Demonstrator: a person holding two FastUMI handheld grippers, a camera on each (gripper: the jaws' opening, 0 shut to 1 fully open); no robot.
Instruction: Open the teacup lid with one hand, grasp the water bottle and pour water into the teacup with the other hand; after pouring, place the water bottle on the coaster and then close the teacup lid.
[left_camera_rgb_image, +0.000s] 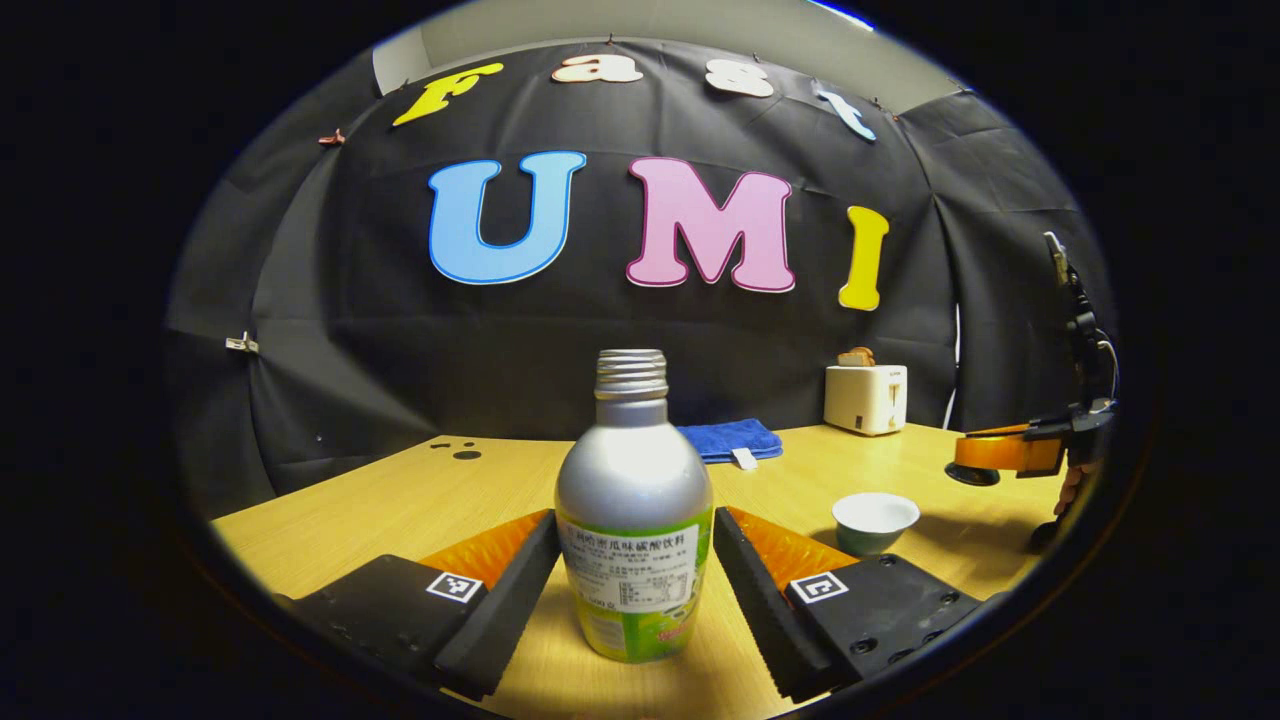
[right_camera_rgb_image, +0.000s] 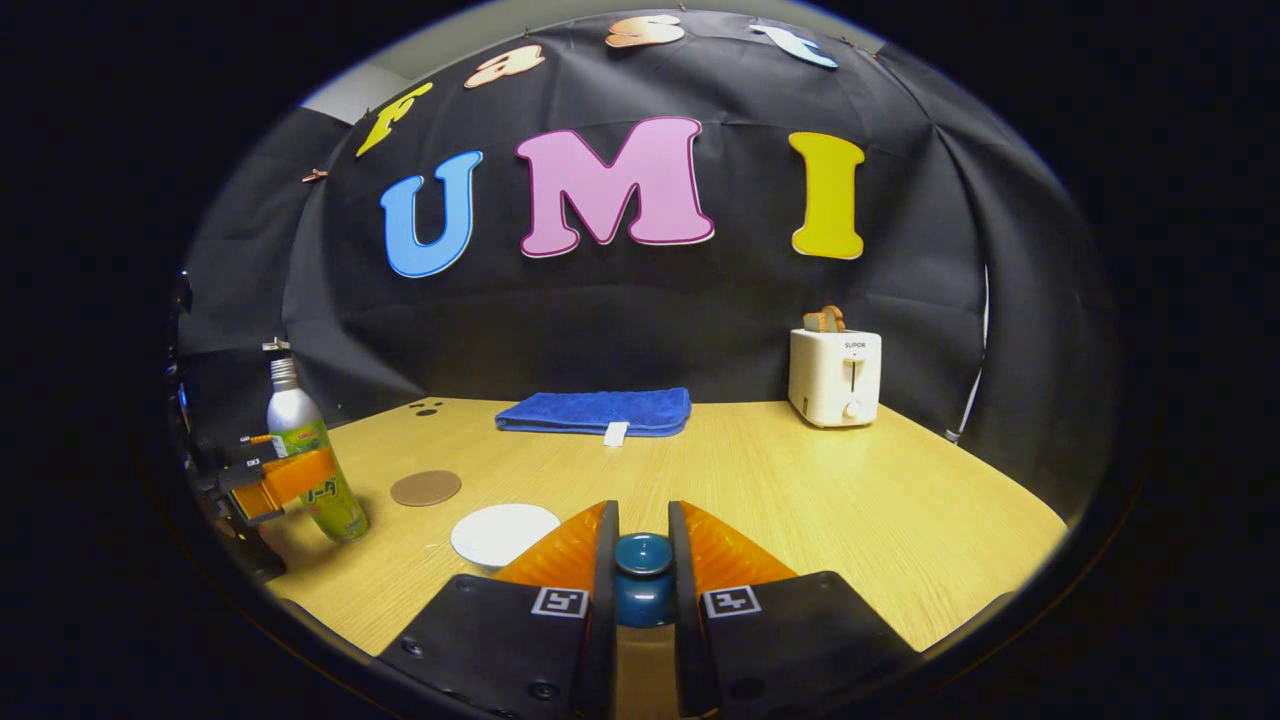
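Note:
A silver water bottle (left_camera_rgb_image: 634, 500) with a green label and no cap stands on the table between the fingers of my left gripper (left_camera_rgb_image: 635, 522), which press on both of its sides. The right gripper view shows the same bottle (right_camera_rgb_image: 300, 440) at the far left with my left gripper (right_camera_rgb_image: 300, 476) around it. My right gripper (right_camera_rgb_image: 643, 520) is shut on the blue knob of the teacup lid (right_camera_rgb_image: 643, 572), held above the table. The uncovered white teacup (right_camera_rgb_image: 503, 533) sits left of it, also seen as the teacup (left_camera_rgb_image: 875, 515). A round brown coaster (right_camera_rgb_image: 425, 487) lies between cup and bottle.
At the back of the wooden table (right_camera_rgb_image: 800, 480) lies a folded blue towel (right_camera_rgb_image: 595, 410). A white toaster (right_camera_rgb_image: 833, 378) with toast in it stands at the back right. Black cloth walls close off the table behind and at the sides.

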